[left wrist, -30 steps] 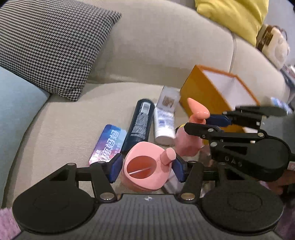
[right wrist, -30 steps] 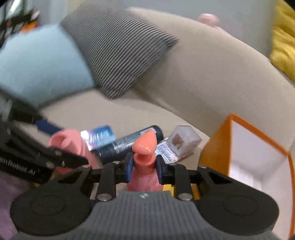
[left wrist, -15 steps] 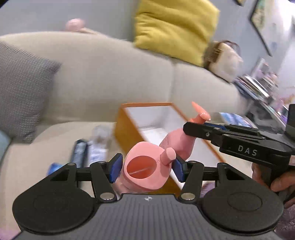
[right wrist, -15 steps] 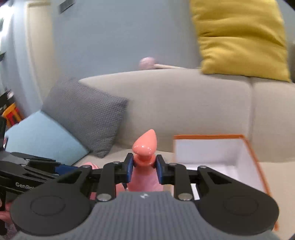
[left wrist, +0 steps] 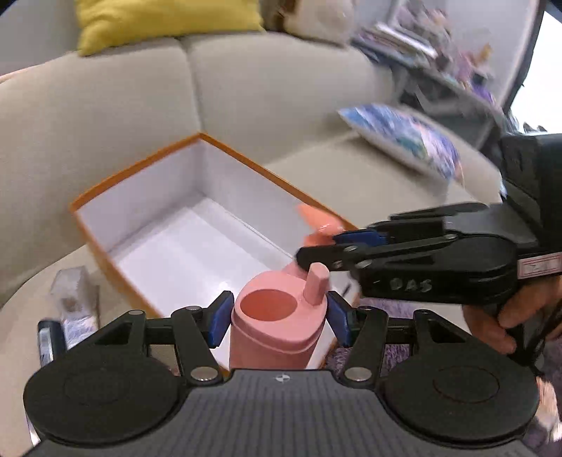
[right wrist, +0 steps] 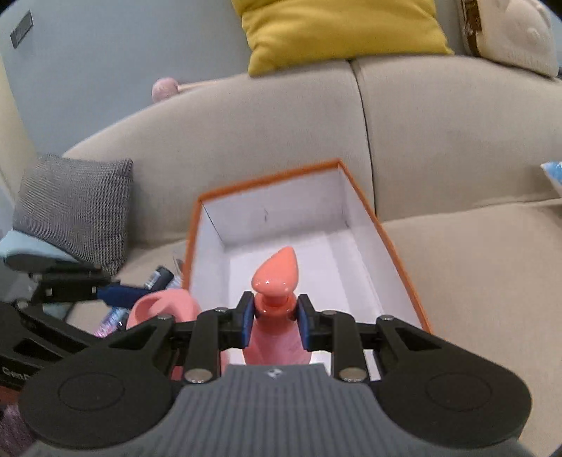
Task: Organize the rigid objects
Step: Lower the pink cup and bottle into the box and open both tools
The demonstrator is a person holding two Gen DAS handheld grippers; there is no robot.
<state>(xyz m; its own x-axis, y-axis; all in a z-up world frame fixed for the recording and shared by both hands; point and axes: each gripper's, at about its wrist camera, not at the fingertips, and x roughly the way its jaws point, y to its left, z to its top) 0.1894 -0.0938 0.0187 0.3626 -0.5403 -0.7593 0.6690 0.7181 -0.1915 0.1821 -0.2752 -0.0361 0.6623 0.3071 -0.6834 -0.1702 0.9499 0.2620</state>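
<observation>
The left gripper is clamping a pink bottle between its blue pads, upright with its round top and small spout showing. The right gripper is pinching the neck of a pink bottle with a coral teardrop cap; in the left wrist view that gripper is reaching in from 3 o'clock, its cap at about 1 o'clock from the left gripper's bottle.

A second ago both grippers were hanging over the clutter on the sofa seat, with the orange box off at 2 o'clock. Now the box, white inside, is filling the middle of both views, and both bottles are sitting over its near end. The dark tube and clear-capped tube that were straight ahead are now lying at 9 o'clock, outside the box. The grey cushion is sitting at 10 o'clock in the right wrist view, the yellow cushion at 12 on the sofa back.
</observation>
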